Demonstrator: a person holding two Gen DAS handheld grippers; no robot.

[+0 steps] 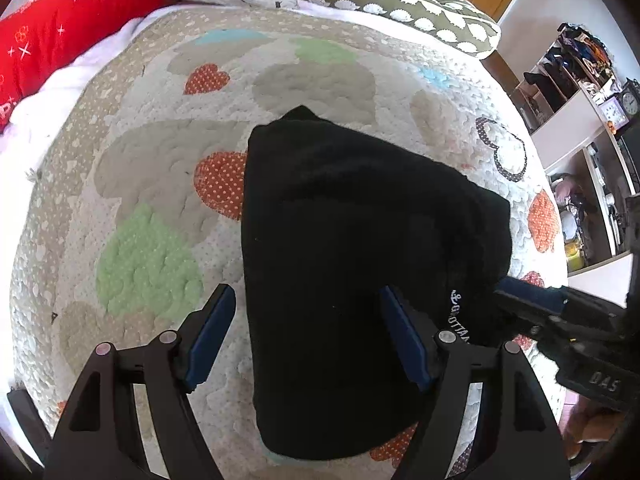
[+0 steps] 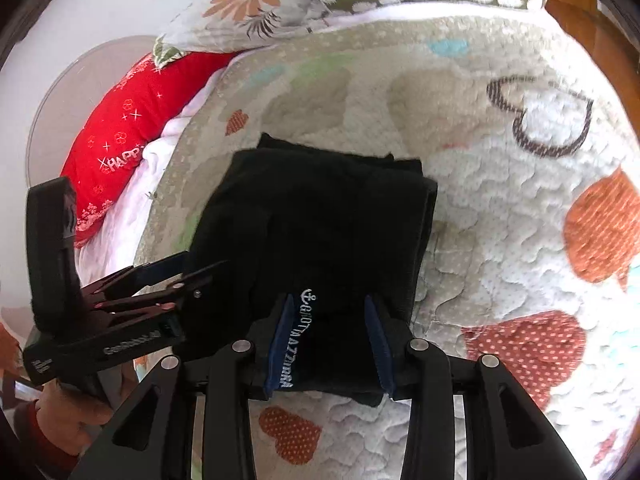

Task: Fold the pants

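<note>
Folded black pants lying mid-frame on the heart-print quilt; red pillow upper left, shelves right — left gripper standing wide, right gripper clamping the pants' near edge, hem partly hidden.

The black, soft-knit pants lie folded into a compact, roughly rectangular bundle of several layers on the heart-patterned quilted bedspread. The stacked layers show as offset edges at the far end, where a small corner pokes out beyond the top layer. A line of white embroidered lettering with a small emblem runs along the near right part of the fabric. The near edge sags slightly over the quilt.
</note>
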